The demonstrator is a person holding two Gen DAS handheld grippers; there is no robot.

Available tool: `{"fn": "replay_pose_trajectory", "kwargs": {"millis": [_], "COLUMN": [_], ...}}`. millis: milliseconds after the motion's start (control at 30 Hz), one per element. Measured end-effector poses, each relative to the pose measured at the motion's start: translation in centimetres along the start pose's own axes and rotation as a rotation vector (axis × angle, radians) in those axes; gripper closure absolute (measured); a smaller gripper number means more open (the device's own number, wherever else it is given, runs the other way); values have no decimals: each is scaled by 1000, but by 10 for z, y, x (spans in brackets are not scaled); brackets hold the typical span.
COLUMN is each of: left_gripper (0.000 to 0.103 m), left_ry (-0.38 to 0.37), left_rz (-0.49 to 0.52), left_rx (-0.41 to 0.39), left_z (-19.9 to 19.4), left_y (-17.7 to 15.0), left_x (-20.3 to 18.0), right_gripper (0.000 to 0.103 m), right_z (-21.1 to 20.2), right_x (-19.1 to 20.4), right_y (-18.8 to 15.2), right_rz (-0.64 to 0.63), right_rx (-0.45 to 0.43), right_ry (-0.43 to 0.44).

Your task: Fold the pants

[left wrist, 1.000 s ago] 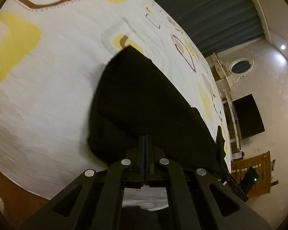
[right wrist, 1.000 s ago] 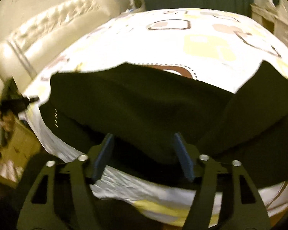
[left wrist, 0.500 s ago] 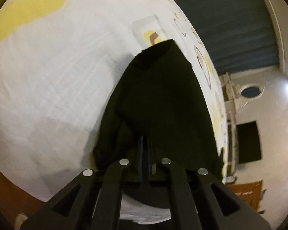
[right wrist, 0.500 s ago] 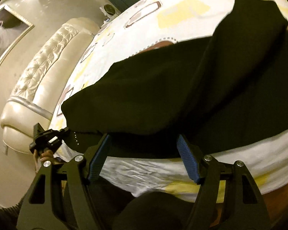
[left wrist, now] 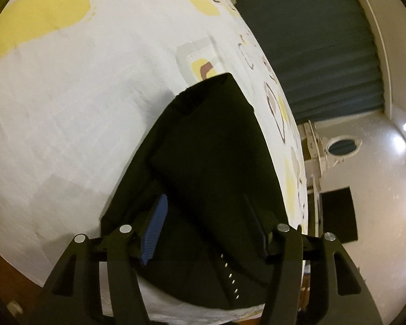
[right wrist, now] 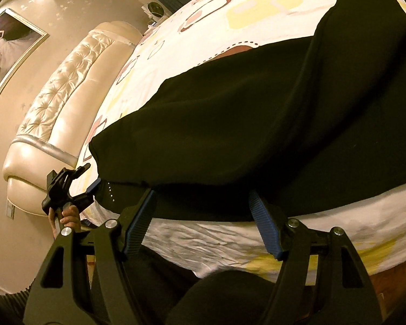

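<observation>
Black pants (left wrist: 213, 162) lie folded over on a bed with a white sheet with yellow and brown shapes (left wrist: 81, 86). My left gripper (left wrist: 205, 224) is open, its blue-padded fingers spread just above the near end of the pants, holding nothing. In the right wrist view the pants (right wrist: 257, 119) stretch across the bed's near edge, one part doubled over another. My right gripper (right wrist: 203, 214) is open and empty at the pants' near edge. The left gripper (right wrist: 93, 187) shows at the pants' left end, held by a hand.
A cream tufted headboard (right wrist: 59, 103) stands at the left of the bed, with a framed picture (right wrist: 8, 46) on the wall. Dark curtains (left wrist: 311, 40), a white shelf unit (left wrist: 314, 146) and a dark screen (left wrist: 337, 214) lie beyond the bed's far side.
My left gripper was shut on the pants and has opened, letting the fabric drop onto the bed. My right gripper stayed open and pulled back slightly.
</observation>
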State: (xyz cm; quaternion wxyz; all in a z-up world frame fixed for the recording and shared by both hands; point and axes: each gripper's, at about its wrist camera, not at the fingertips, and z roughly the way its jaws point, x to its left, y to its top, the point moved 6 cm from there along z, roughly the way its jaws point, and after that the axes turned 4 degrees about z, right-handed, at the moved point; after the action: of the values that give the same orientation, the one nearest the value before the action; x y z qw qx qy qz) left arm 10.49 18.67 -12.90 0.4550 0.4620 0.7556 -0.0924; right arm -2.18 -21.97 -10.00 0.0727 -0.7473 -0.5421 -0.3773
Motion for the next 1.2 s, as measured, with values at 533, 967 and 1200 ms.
{"fn": "replay_pose_trajectory", "kwargs": {"millis": [533,967,1200], "left_gripper": [88,92,92], "left_ry": [35,149,182], "left_rz": [-56,81,57], "left_rx": [-12,-19,34], "left_z": [4,-32,-33], "left_y": [7,-13,-34], "left_x": [7,-19,3], "right_gripper": [32,94,96], "right_z": [2,39,19], "right_x": [-10,12,14], "right_y": [1,15,1], "right_rz": [253,409,309], "right_rx": [-38,-56,-38], "right_ry": [131,212,135]}}
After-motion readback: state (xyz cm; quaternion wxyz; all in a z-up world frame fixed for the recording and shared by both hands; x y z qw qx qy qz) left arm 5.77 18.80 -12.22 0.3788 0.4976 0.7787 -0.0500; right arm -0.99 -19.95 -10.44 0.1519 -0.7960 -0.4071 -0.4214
